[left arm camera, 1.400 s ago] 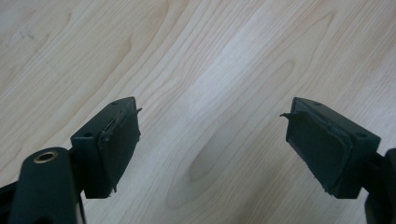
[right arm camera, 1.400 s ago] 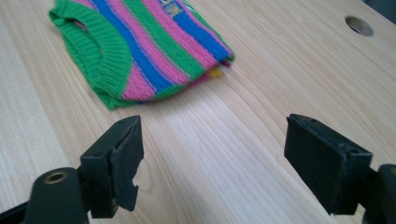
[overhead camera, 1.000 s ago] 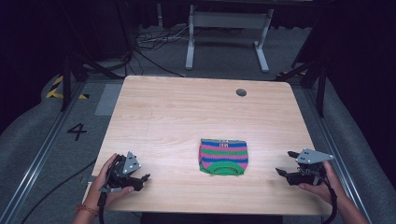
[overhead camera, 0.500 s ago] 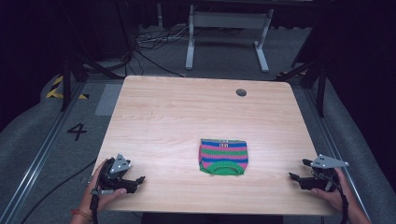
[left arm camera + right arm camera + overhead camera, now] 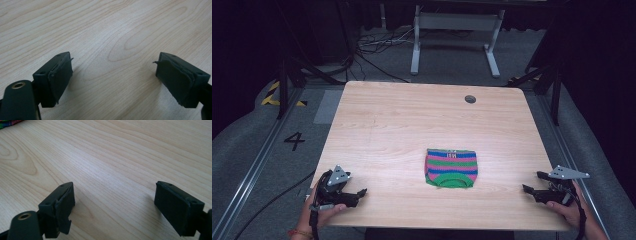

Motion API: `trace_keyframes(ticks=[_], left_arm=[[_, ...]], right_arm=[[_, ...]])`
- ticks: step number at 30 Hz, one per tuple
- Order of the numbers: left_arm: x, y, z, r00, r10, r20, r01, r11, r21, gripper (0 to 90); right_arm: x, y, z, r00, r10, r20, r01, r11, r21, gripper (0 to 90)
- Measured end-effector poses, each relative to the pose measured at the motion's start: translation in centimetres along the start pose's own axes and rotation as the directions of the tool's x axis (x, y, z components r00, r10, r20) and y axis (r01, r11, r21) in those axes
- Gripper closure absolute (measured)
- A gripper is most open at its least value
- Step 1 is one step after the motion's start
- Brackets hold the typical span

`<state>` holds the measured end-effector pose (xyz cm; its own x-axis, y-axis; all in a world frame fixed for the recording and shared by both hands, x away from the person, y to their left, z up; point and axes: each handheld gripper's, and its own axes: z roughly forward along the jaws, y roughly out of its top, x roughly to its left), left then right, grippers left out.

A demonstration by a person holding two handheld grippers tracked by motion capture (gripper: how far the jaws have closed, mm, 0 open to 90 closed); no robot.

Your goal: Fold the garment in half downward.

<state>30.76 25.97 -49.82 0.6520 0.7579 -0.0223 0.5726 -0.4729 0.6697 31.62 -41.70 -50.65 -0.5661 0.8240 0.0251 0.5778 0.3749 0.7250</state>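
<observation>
A folded knitted cloth (image 5: 451, 168) with pink, green and blue stripes lies flat on the wooden table (image 5: 412, 125), near the front edge and a little right of the middle. My left gripper (image 5: 361, 192) rests at the table's front left corner, open, with bare wood between its pads (image 5: 60, 75). At the front right corner my right gripper (image 5: 532, 183) is open too, nothing between its pads (image 5: 63, 205). A sliver of the striped cloth (image 5: 7, 123) shows at the top left of the right gripper view. Both grippers are well apart from the cloth.
A small round dark grommet (image 5: 470, 99) is set in the table near its far edge. Behind the table stand a white metal frame (image 5: 452, 30) and loose cables on grey carpet. A floor marking "4" (image 5: 294, 141) lies to the left.
Both grippers have drawn back toward the front corners of the table, the right one outward to the right, the left one slightly lower. The cloth has not moved.
</observation>
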Motion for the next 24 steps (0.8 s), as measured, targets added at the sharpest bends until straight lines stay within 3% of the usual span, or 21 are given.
trace_keyframes(ticks=[4,24], left_arm=[[-0.06,-0.03,0.01,0.9993,-0.033,-0.019,0.033,0.9995,-0.001,14.1],[-0.03,0.15,0.18,0.9969,-0.06,-0.052,0.06,0.9982,0.008,10.8]], right_arm=[[0.0,0.0,0.0,1.0,0.0,0.0,0.0,1.0,0.0,17.2],[0.0,0.0,0.0,1.0,0.001,-0.001,-0.001,1.0,0.001,17.1]])
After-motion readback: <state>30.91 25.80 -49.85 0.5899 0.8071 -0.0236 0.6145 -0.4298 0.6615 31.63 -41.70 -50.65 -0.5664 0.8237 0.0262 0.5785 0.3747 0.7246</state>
